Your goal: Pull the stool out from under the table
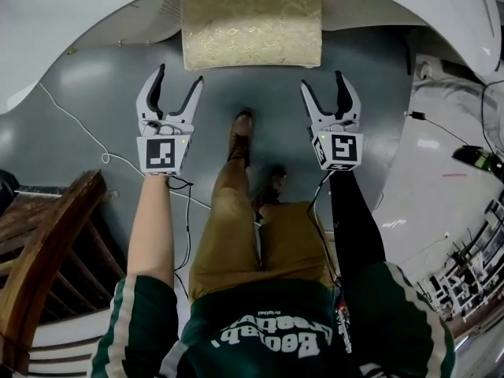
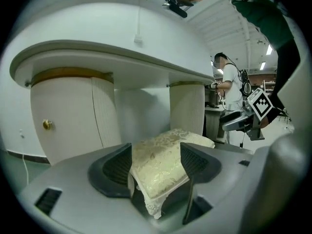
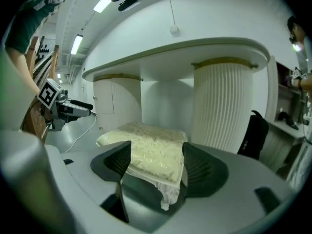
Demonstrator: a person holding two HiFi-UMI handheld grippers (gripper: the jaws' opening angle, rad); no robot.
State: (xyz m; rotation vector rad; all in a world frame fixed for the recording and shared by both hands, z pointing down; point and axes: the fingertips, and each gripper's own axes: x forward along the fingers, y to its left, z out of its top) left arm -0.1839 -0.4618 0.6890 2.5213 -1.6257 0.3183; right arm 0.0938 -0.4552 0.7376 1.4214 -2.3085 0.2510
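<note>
White bench [image 1: 102, 6] ahead of tongs; cushioned stool [image 1: 252, 22] tucked partly under its rim. Risk: uneven pull on soft seat edge may skew stool, so a leg catches bench pedestal. Spread wide, empty: left tongs [image 1: 179, 75], right tongs [image 1: 323, 79]. Stool's near corners lie just ahead, framed between each pair, untouched.

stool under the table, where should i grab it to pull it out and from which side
Probably best to take the stool by its two near corners, one per gripper, coming level from the person's side. Only that front part sticks out from under the table; the rest sits between the pedestals. The left gripper and right gripper stand open, each facing a corner.
</note>
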